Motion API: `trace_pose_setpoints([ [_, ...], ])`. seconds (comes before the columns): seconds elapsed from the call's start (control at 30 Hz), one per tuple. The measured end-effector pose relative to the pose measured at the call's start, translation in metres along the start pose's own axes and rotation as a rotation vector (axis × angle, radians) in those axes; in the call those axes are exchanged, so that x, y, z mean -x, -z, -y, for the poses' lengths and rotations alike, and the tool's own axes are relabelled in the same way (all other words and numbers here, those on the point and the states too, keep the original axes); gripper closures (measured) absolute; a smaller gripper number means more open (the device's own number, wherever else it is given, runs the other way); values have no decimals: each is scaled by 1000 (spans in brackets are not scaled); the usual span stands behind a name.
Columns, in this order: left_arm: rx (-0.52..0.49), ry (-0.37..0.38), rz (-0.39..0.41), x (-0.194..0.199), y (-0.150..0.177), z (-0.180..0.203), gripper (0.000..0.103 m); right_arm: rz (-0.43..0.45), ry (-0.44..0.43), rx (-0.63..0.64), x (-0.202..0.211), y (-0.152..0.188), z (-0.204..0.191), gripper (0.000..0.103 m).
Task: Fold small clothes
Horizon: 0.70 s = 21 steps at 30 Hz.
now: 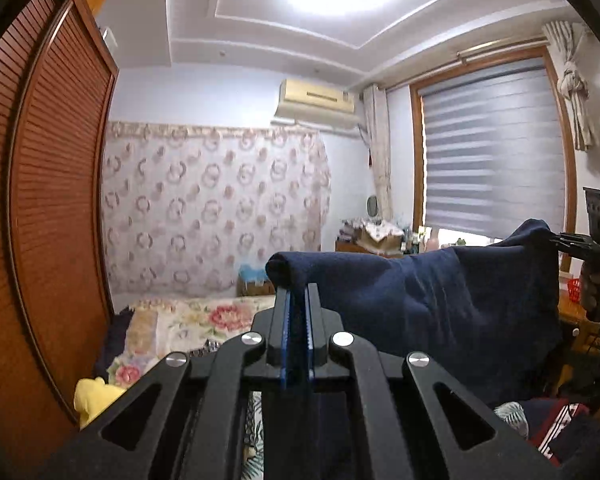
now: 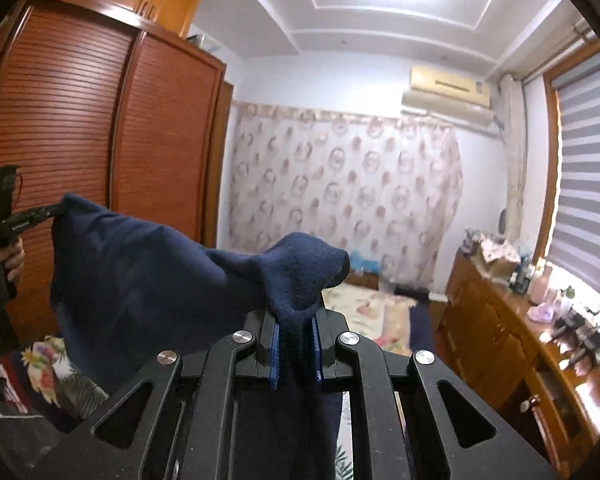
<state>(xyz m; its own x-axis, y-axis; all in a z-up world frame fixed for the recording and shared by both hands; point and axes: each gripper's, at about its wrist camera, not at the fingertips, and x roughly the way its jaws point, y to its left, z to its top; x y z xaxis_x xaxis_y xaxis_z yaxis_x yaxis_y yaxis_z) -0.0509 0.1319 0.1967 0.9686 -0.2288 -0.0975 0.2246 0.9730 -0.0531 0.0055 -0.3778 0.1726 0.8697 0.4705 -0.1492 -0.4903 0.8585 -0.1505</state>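
A navy garment (image 1: 420, 304) hangs stretched in the air between two claws — the left claw (image 1: 298, 292) and the right claw (image 2: 296, 322) each clenched on an upper corner. Held high over the floral bed (image 1: 204, 316), likely so it drapes flat for folding.

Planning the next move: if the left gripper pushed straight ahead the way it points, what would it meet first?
The left gripper already pinches the navy garment at its tips. Beyond that, open air above the floral bed, then probably the patterned curtain; depth is unclear.
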Motion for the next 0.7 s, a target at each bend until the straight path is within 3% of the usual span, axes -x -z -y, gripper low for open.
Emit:
trace_pose_setpoints([
  [0.5,-7,14,55,1,-5,15,100,44,23,3,24,-5,14,94],
  [0.7,-9,-11,-11,-38,6,17,99,-55,44,-19,-27,14,40,94],
])
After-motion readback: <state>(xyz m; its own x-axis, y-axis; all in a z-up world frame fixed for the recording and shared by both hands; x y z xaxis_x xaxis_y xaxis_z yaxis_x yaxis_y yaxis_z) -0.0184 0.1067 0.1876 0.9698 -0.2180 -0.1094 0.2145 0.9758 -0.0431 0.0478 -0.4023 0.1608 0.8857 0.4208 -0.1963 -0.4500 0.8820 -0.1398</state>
